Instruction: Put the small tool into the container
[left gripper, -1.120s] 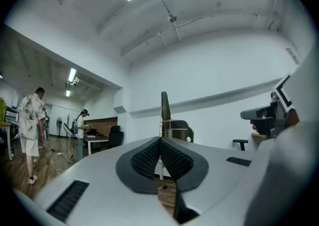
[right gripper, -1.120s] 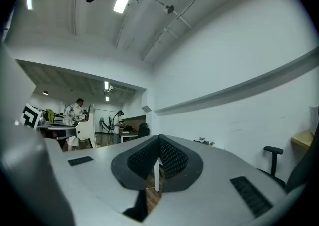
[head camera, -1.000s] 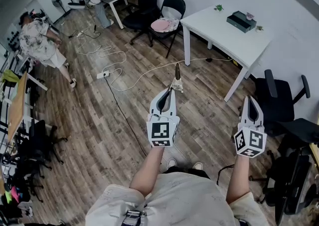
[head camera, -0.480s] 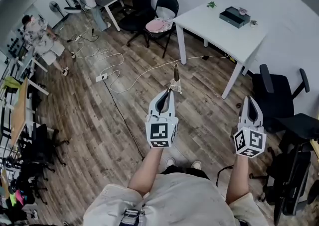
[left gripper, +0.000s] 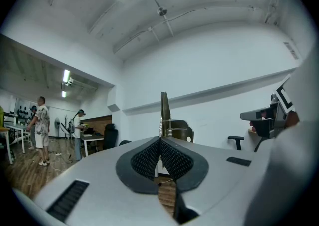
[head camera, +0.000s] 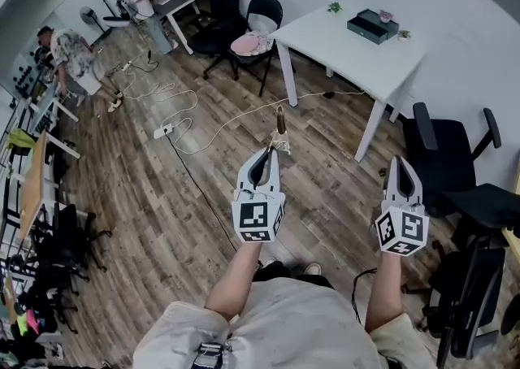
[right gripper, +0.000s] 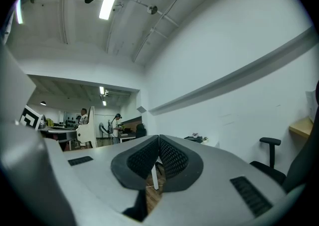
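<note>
Left tongs [head camera: 271, 149] clamp one tool [head camera: 280, 121]; right tongs [head camera: 400, 161] closed.

- left hand-held gripper [head camera: 270, 150] and right hand-held gripper [head camera: 400, 161]: pale grey, black mesh-patterned pads [left gripper: 172, 160], black-and-white square-marker cubes
- small tool [head camera: 280, 122]: dull brown
- bench [head camera: 357, 50], one o'clock: white
- container [head camera: 373, 25]: dark grey-green
- floor [head camera: 162, 188]: brown wood planks

Both forearms reach forward from the lower centre of the frame. The left tool [head camera: 272, 151] pinches a slim metal piece [head camera: 279, 122]. The right tool [head camera: 400, 162] is closed and empty.
</note>
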### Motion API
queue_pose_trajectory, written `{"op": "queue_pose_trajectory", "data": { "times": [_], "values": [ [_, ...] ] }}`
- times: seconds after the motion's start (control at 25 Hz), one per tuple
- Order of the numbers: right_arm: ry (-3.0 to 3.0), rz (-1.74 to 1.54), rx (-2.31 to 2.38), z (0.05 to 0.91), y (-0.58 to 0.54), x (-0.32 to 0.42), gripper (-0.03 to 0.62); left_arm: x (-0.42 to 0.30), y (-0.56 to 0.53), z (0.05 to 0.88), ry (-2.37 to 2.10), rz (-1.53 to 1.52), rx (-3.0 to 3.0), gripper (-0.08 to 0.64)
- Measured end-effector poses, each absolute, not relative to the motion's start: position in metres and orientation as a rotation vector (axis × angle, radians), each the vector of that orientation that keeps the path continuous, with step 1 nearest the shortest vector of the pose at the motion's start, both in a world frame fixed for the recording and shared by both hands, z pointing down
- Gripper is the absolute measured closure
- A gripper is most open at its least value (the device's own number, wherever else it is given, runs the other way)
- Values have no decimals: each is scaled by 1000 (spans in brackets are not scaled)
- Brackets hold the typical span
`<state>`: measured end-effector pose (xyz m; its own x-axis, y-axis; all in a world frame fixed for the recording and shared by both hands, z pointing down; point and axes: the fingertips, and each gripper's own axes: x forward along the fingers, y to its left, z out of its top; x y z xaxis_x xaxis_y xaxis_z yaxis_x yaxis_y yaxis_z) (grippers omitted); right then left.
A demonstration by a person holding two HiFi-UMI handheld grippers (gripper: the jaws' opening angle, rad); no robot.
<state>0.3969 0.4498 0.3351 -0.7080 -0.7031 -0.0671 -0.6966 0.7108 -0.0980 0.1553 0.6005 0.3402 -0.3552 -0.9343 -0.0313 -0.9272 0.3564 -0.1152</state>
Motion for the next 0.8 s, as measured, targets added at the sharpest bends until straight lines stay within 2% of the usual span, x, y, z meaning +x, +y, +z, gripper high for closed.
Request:
{"op": "queue_pose_trajectory", "data": {
  "times": [0.8],
  "values": [
    [2822,-126,-1184,353,414,398,574,153,561,359,2525,-110,-1756,549]
  ]
}}
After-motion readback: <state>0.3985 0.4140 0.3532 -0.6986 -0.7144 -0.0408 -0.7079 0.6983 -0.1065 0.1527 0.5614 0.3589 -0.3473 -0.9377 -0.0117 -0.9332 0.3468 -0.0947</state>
